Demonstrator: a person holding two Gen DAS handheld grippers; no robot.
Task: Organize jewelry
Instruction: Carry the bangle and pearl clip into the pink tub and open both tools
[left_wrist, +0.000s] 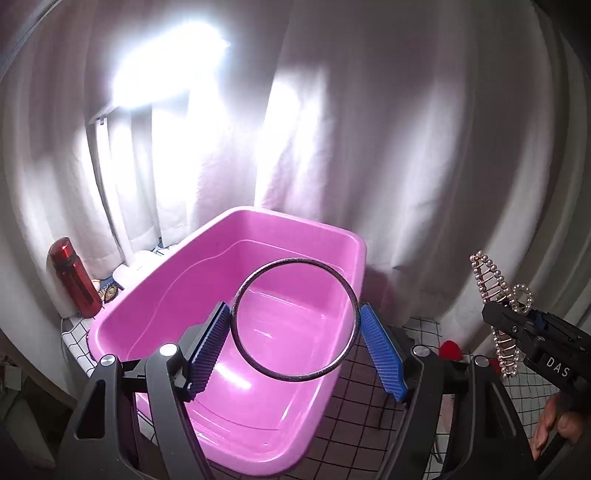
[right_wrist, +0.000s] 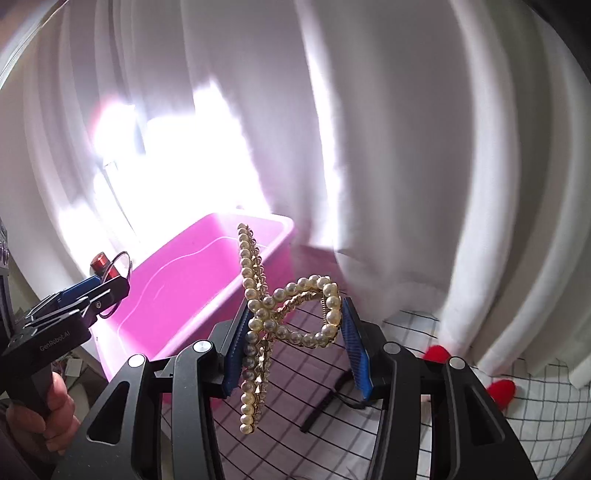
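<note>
My left gripper is shut on a thin metal bangle, held upright between its blue pads above the open pink plastic bin. My right gripper is shut on a pearl hair claw clip and holds it in the air to the right of the bin. In the left wrist view the right gripper with the pearl clip shows at the right edge. In the right wrist view the left gripper with the bangle shows at the left. The bin looks empty inside.
A white cloth with a black grid covers the table. A red bottle stands left of the bin. White curtains hang close behind. Red objects lie at the right by the curtain.
</note>
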